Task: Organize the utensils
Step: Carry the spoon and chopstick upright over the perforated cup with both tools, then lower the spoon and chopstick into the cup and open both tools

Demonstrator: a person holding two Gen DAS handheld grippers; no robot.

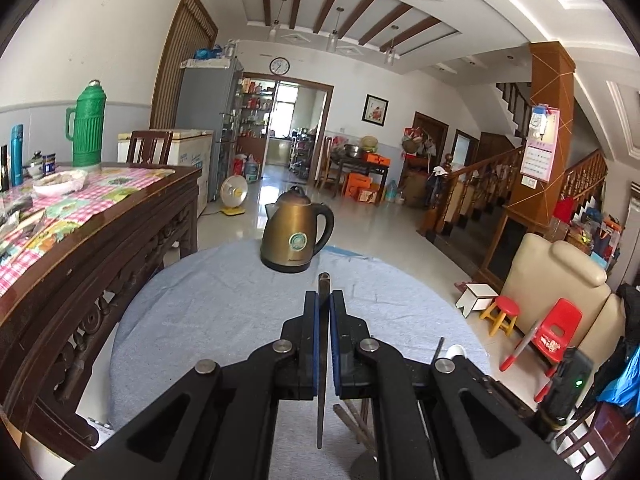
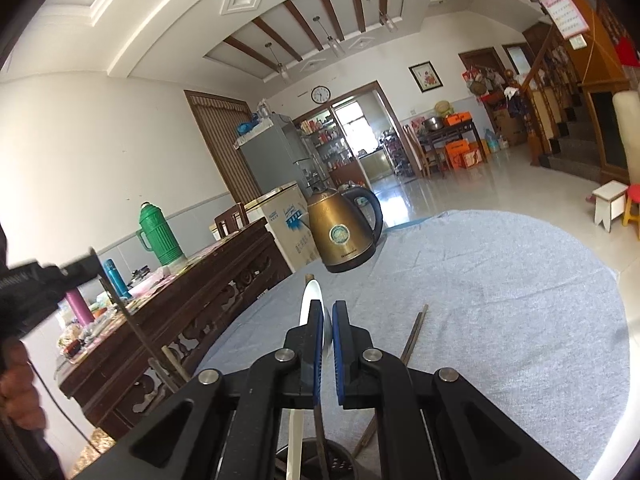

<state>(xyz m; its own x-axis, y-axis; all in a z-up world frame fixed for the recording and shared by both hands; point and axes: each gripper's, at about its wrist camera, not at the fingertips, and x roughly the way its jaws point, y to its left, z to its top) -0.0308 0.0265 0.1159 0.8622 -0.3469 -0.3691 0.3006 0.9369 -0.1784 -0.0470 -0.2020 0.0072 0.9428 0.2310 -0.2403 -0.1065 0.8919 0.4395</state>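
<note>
The left gripper (image 1: 323, 300) is clamped on a single dark chopstick (image 1: 322, 360), which runs between the blue pads, its blunt end poking out in front and its thin end trailing back toward the camera. The right gripper (image 2: 327, 312) is likewise closed, pinching a white spoon (image 2: 309, 300) and a thin dark chopstick together, with the spoon's bowl sticking up past the fingertips. Below the right gripper sits a dark perforated holder (image 2: 340, 460), only partly visible, and that looks like where these pieces belong. Just beyond, another chopstick (image 2: 414, 336) lies loose on the grey-blue cloth (image 2: 500, 300) of the round table. Farther out, a bronze kettle (image 1: 297, 236) stands near the table's far edge, well apart from both grippers. To finish this step well, each piece should probably be tipped thin end down over the holder's mouth and lowered inside before the jaws release, so nothing bounces out or rolls across the cloth; the paired spoon and chopstick may slip against each other, so a steady wrist matters.
</note>
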